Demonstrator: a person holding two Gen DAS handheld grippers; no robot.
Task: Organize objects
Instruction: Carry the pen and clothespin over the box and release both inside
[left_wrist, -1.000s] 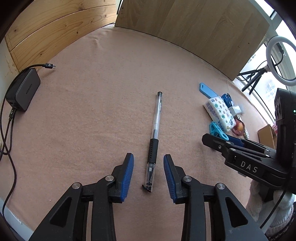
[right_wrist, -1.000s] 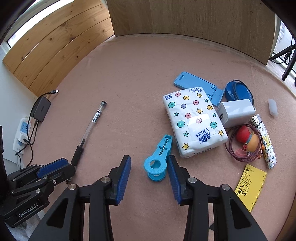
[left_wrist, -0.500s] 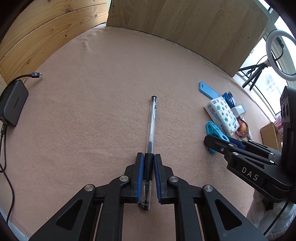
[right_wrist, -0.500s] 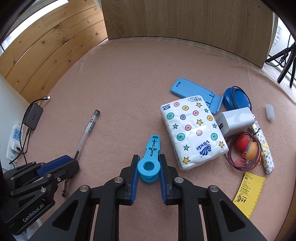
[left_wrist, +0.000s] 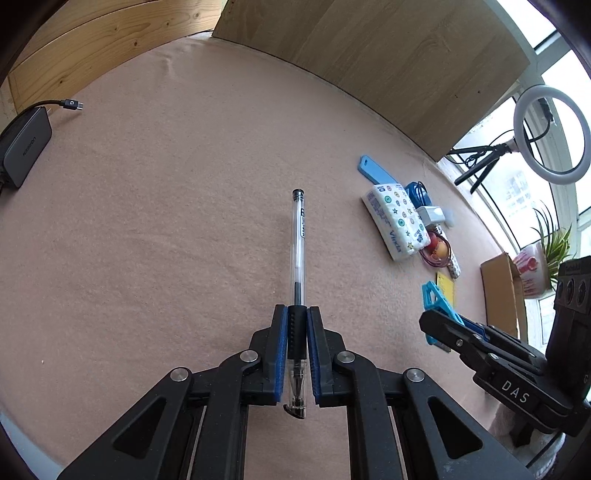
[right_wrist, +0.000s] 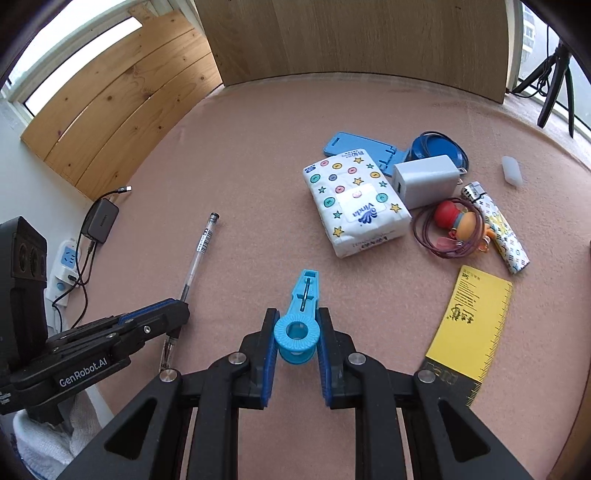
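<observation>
We hold the pen by its black grip in our left claw, squeezed tight between the blue pads; its clear body sticks out ahead of the claw over the pink bench. Our right claw is closed on the round end of the blue clip. Ahead and to the right of that claw lie a tissue pack, a white charger and a yellow card.

The left gripper is closed on the black grip of the pen. At the right, the right gripper holds a blue clip.
</observation>
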